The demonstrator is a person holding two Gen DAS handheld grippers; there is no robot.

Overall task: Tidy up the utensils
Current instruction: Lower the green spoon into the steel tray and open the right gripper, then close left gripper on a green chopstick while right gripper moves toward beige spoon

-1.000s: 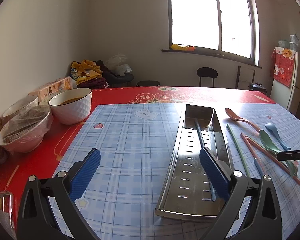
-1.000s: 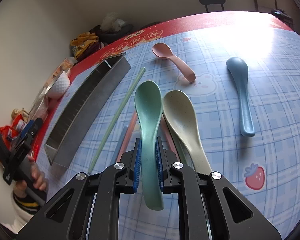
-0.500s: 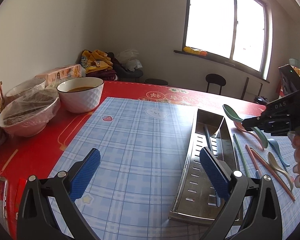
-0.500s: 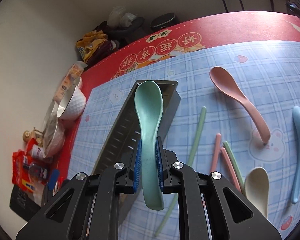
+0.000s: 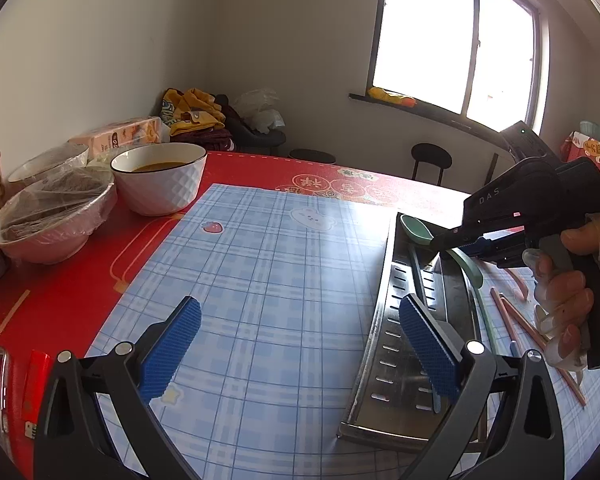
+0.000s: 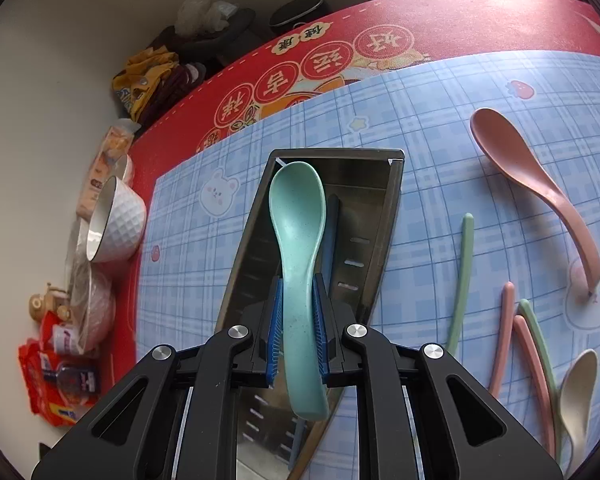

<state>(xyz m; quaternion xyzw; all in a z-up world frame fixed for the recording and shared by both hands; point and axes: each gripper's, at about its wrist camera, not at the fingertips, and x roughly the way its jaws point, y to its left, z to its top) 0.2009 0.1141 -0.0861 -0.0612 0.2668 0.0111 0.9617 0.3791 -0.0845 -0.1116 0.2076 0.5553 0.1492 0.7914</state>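
My right gripper (image 6: 297, 328) is shut on a green spoon (image 6: 298, 216) and holds it over the far end of the long steel tray (image 6: 380, 240). A dark blue chopstick (image 6: 331, 232) lies in the tray. In the left wrist view the right gripper (image 5: 470, 246) hovers over the tray (image 5: 384, 336) with the green spoon (image 5: 416, 229) pointing into it. My left gripper (image 5: 296, 352) is open and empty, low over the blue plaid mat beside the tray. A pink spoon (image 6: 528, 176), a beige spoon (image 6: 578, 392), a green chopstick (image 6: 462, 280) and pink chopsticks (image 6: 504, 332) lie right of the tray.
A white bowl of soup (image 5: 158, 182), two film-covered bowls (image 5: 56, 216), a tissue pack (image 5: 120, 140) and snack packets (image 6: 56, 376) stand along the table's left side on the red cloth. Stools and a pile of clothes are beyond the table.
My right gripper has carried the green spoon from the pile of utensils leftward to above the tray's far end and lowered it. My left gripper has stayed open and shifted slightly.
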